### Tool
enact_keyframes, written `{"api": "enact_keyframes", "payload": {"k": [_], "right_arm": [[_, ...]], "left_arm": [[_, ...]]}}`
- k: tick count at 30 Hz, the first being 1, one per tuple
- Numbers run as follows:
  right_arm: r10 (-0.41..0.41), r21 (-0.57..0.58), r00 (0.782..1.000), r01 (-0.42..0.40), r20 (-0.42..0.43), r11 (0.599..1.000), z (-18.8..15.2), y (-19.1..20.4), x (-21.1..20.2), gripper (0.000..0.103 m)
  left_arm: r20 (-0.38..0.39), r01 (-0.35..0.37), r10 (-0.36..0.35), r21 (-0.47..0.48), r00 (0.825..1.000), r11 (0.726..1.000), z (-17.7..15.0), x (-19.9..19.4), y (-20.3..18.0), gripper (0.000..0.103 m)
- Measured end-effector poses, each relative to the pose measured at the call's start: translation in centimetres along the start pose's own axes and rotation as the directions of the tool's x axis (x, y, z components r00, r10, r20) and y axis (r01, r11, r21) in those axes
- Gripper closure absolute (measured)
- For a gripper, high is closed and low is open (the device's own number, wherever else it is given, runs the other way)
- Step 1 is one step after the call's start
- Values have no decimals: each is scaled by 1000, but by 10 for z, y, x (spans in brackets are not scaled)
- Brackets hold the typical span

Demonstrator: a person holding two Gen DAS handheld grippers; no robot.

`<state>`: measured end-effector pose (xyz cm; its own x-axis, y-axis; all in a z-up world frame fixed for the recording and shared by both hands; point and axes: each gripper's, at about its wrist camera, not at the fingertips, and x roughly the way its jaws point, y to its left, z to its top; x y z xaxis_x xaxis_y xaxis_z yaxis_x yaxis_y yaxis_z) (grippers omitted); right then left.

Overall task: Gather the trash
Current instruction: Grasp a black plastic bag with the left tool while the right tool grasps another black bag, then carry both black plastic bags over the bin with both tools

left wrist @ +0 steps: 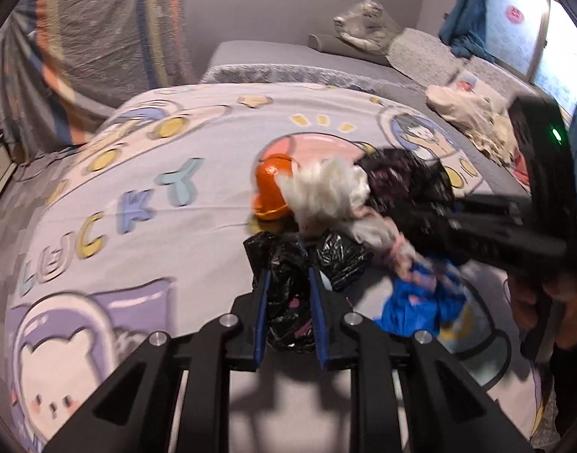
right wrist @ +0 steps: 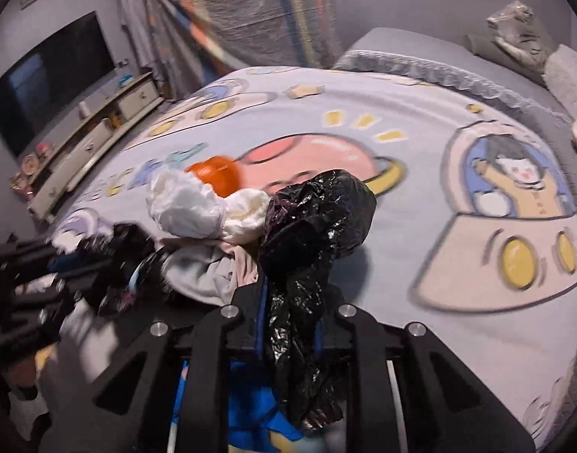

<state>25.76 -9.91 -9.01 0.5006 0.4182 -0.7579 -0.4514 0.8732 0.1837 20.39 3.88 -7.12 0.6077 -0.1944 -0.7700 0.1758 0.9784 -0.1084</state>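
Two handheld grippers each pinch part of a black trash bag above a cartoon-print bedspread.

In the left wrist view, the left gripper at lower centre is clenched on a fold of the black trash bag. Spilling across mid-frame are an orange peel, white tissue and a blue wrapper. The right gripper is likewise clamped on the bag, at centre of its own view. The bedspread fills both frames; a dark television sits upper left in the right wrist view.
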Motion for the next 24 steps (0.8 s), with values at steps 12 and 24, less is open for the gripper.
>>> {"api": "enact_keyframes", "payload": {"k": [12, 24], "right_arm": [[175, -124, 984, -169, 41, 978, -36, 94, -58, 86], [157, -157, 934, -111, 320, 981, -30, 97, -187, 86]], "left_arm": [[78, -15, 21, -67, 997, 998, -51, -85, 49, 85], [352, 66, -44, -50, 935, 997, -37, -202, 34, 85]]}}
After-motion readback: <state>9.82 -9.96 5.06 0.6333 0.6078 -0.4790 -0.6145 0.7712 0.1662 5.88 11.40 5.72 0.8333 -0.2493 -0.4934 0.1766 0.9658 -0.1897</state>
